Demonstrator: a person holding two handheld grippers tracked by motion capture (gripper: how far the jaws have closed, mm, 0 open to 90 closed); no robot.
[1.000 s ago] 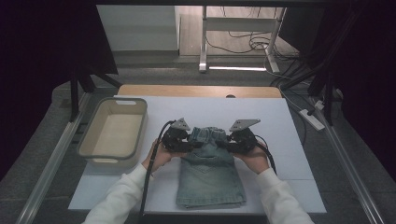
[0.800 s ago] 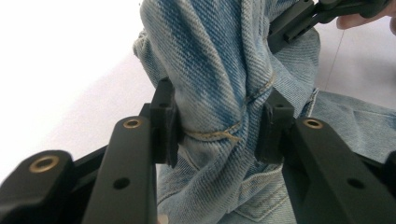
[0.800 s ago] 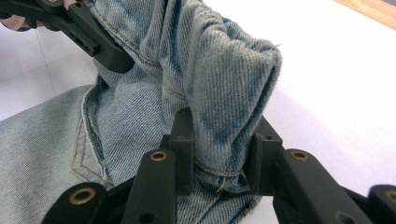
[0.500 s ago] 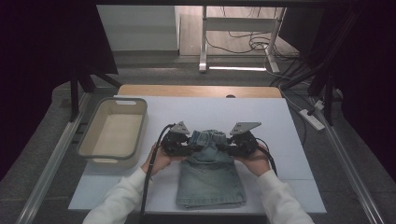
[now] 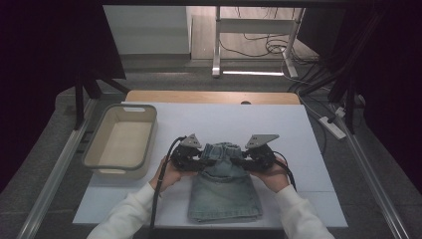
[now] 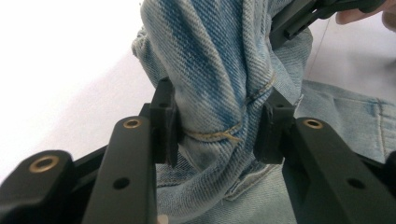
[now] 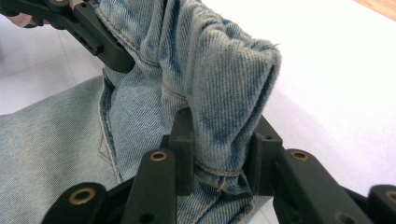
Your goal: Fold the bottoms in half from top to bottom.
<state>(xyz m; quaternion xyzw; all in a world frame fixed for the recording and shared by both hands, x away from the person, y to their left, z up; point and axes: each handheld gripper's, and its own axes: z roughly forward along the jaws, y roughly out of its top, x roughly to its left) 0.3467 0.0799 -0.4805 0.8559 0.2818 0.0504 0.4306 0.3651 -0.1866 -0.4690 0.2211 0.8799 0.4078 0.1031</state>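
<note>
Your 2 grippers, left gripper (image 5: pixel 199 155) and right gripper (image 5: pixel 245 158), clamp the bunched far edge of the jeans (image 5: pixel 224 191) at lower centre, nudged slightly nearer you than before; fold underway.

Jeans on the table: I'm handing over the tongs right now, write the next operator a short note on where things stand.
Left tongs: shut on a bunched fold at the jeans' far end.
Right tongs: shut on a fold at that same end, opposite side.
Jeans: on the white table in front of the person, far end gathered between both tongs, near part lying flat.
Bin: to the left, nothing in it.
Done: both grips set.
Left: probably finish the fold, then perhaps move the jeans to the bin; hold both grips until then.
</note>
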